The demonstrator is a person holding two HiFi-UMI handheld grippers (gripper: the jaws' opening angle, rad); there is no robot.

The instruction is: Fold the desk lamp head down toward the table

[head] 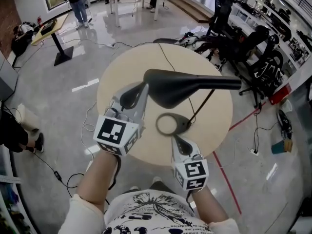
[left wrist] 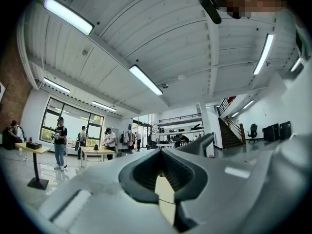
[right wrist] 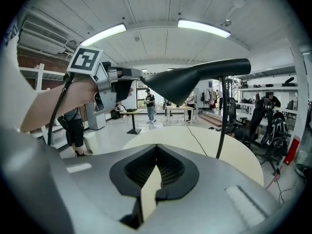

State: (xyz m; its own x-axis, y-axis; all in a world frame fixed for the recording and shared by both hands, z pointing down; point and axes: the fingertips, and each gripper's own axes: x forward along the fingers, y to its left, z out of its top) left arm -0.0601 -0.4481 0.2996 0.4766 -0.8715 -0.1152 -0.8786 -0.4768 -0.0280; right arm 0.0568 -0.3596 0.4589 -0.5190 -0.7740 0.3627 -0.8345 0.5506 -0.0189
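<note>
Not folded yet: lamp head (head: 190, 84) up, roughly level, well above desk (head: 122, 72). Left gripper (head: 139, 92) at head's tip, right gripper (head: 178, 140) near base (head: 170, 124), both fingers closed, empty. Whole fold left.

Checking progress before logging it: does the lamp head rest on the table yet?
No: the lamp head sits high above the table, carried on its thin arm.
</note>
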